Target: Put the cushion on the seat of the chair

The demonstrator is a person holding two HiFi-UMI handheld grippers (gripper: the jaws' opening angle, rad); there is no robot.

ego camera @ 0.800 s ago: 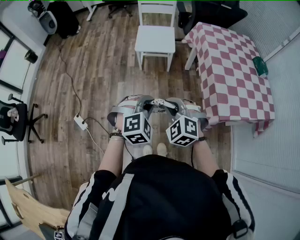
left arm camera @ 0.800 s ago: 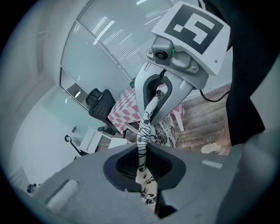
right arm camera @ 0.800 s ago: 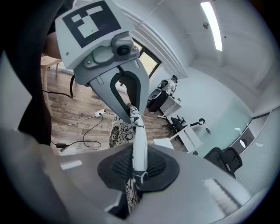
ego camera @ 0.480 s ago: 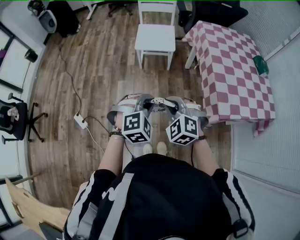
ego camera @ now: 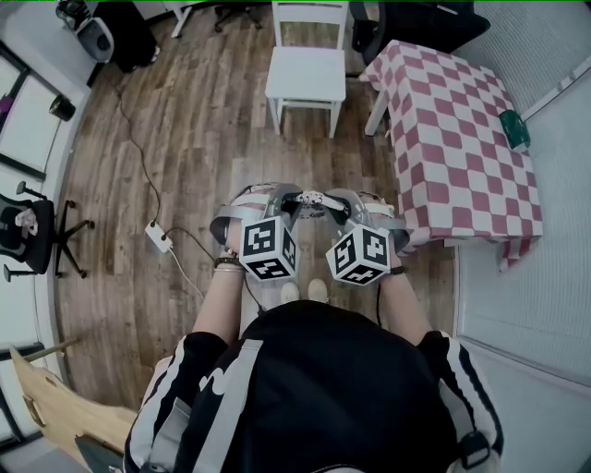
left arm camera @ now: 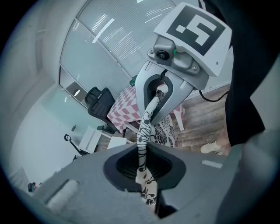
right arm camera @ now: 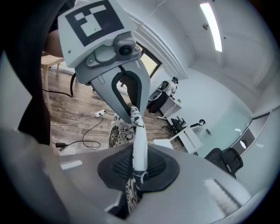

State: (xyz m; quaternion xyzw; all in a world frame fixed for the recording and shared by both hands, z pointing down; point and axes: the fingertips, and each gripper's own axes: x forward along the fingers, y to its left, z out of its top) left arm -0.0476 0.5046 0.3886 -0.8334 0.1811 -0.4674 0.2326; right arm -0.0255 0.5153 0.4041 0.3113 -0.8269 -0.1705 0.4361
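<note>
Both tools have hold of the cushion, one at each end of its top edge. The left gripper has its jaws pressed nearly together on the thin hem. The right gripper is clamped the same way on the far end. They face each other tip to tip across the person's front, close together.

The pinched edge is pulled straight from one tool to the other, so the cushion's long line runs side to side between the two sets of jaws. The rest of it hangs down below them. From above it shows only edge-on, as a narrow strip between the tips.

It is a thin, flat, limp piece of cloth, white with a black scrolling flower print, and it wrinkles where the ribbed pads bite it.

Straight ahead of the tips and well apart from them stands the chair, painted white, with a flat square seat and a railed back. Off to the right gripper's side is a table under a red-and-white checked cloth. Under everything are brown wood floor planks.
</note>
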